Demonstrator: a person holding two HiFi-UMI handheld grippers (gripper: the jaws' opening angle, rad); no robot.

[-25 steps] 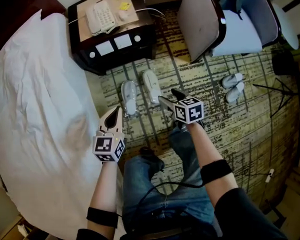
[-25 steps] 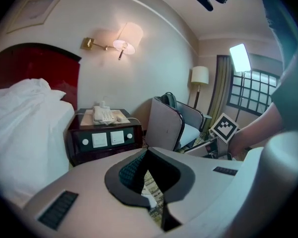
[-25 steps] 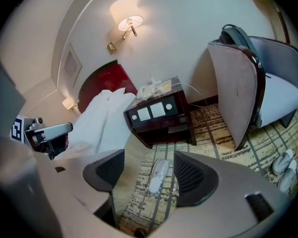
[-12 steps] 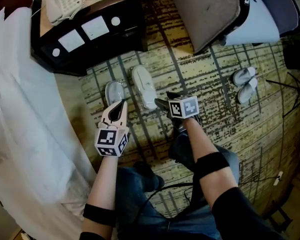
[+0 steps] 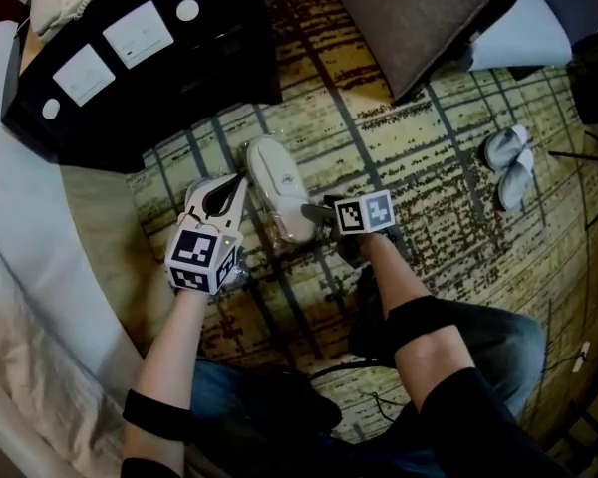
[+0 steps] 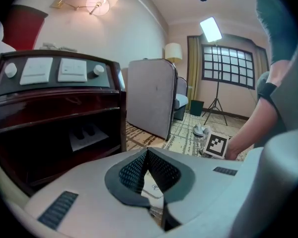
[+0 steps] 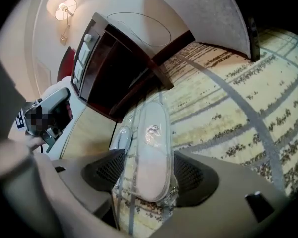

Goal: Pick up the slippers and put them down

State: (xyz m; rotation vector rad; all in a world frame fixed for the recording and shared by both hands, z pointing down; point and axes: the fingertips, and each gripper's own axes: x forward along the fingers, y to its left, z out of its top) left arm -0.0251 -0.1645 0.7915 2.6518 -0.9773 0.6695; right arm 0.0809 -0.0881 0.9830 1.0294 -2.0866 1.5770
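Two white slippers in clear plastic wrap lie side by side on the patterned carpet. The right-hand slipper [image 5: 277, 185] has its heel end between the wide jaws of my right gripper [image 5: 315, 212], which is open. In the right gripper view this slipper [image 7: 151, 148] runs away from the camera between the two pads, with the other slipper [image 7: 119, 139] just to its left. My left gripper [image 5: 241, 181] is shut and hangs over the left slipper [image 5: 196, 193], hiding most of it. Under the shut left gripper [image 6: 148, 153], a bit of wrapped slipper [image 6: 152, 185] shows.
A dark nightstand [image 5: 130, 78] with white switch panels stands just beyond the slippers, and a white bed [image 5: 30, 267] lies at the left. An upholstered chair [image 5: 419, 18] is at the back right. Another pair of slippers [image 5: 508, 164] lies at the far right. The person's legs [image 5: 448, 337] are close behind the grippers.
Both grippers have come down to the floor. The right one now straddles the heel of the right slipper, and the left one covers the left slipper. Neither jaw opening changed.
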